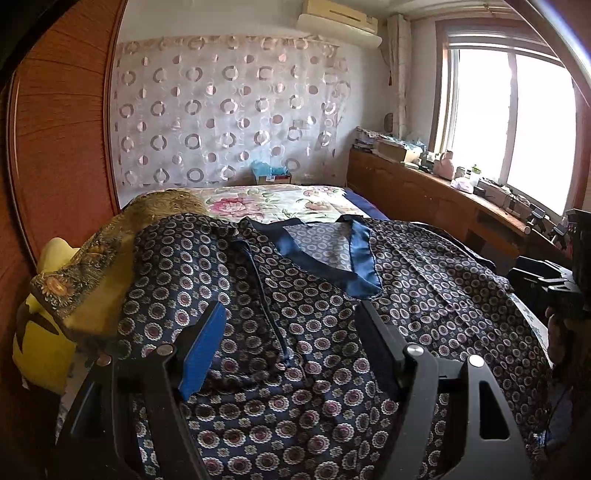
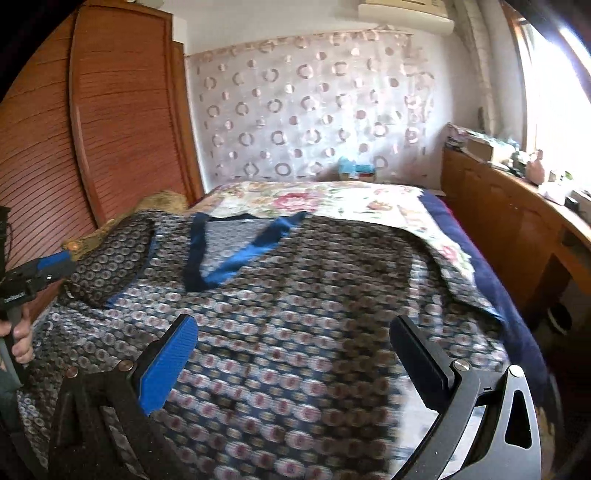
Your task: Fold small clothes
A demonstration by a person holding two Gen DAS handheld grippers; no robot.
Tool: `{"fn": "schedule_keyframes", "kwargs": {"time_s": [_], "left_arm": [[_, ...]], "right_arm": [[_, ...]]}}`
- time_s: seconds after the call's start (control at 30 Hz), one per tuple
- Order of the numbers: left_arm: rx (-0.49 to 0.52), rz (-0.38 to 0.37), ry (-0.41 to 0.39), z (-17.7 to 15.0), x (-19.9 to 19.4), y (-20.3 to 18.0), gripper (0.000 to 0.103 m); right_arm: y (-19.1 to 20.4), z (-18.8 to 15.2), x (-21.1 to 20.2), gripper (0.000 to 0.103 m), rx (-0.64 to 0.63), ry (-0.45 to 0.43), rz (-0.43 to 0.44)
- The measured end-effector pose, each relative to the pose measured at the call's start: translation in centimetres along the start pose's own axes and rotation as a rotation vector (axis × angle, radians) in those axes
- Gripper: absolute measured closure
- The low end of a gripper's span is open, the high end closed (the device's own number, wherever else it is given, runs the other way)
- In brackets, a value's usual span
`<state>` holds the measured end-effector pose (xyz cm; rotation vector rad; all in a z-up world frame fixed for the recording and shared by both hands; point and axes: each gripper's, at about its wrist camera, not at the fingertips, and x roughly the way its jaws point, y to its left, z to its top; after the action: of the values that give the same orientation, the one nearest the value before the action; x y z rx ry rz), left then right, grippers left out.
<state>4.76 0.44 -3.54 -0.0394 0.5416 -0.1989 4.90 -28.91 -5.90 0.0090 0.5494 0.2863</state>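
Fabric in dark navy, printed all over with small round medallions, belonged to a garment (image 1: 314, 314) that lay spread face-up across the near end of the bed (image 2: 491, 280), its blue satin-trimmed V-neck (image 1: 364, 266) pointing toward the foot and its sleeves spread out to either side. Its left sleeve ran up over a gold sunflower-patterned cushion (image 1: 92, 266) sitting on a yellow pillow (image 1: 40, 347) by the wooden wardrobe (image 1: 62, 147). The left tool (image 1: 291, 325) hovered low over the garment's front with its jaws standing apart, nothing caught between them, one blue pad (image 1: 201, 350) facing inward. The right tool (image 2: 295, 343) was also over the cloth, nearer its right side, jaws spread wide and empty; that view was smeared by motion. In the right wrist view a hand (image 2: 20, 339) gripped the left tool's handle at the far left edge. Beyond the garment a floral bedspread (image 2: 332, 199) covered the bed, with a navy blanket edge showing on its right side. A sheer curtain with ring patterns (image 1: 229, 110) hung on the back wall, an air conditioner (image 1: 340, 22) above it, and a cluttered wooden desk (image 1: 424, 192) ran under the bright window (image 1: 509, 122).
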Motion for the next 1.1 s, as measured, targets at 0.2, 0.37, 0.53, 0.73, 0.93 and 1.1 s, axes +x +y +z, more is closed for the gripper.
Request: {"fn": "schedule_keyframes", "kwargs": {"time_s": [0.2,0.37,0.53,0.73,0.93,1.1], "left_arm": [[0.016,-0.011,0.0,-0.2,0.0,-1.0,0.03],[0.032,-0.02,-0.001,-0.4,-0.1,-2.1,0.03],[0.05,-0.03,0.006,-0.5,0.0,-2.8,0.03],[0.055,-0.043,0.021,-0.8,0.3,-3.5,0.03],[0.067,-0.058,0.032,-1.0,0.6,-4.2,0.03],[0.07,-0.061,0.036,-1.1,0.6,-4.5,0.03]], "right_arm": [[-3.0,-0.5,-0.7,0.003,0.039,0.024,-0.097],[-4.9,-0.4,-1.7,0.007,0.065,0.044,-0.166],[-6.2,-0.1,-1.2,0.014,0.072,0.082,-0.21],[-7.9,0.6,0.0,0.02,0.104,0.151,-0.21],[-9.4,0.9,0.7,0.026,0.148,0.223,-0.186],[-11.6,1.3,0.9,0.03,0.241,0.28,-0.143]]}}
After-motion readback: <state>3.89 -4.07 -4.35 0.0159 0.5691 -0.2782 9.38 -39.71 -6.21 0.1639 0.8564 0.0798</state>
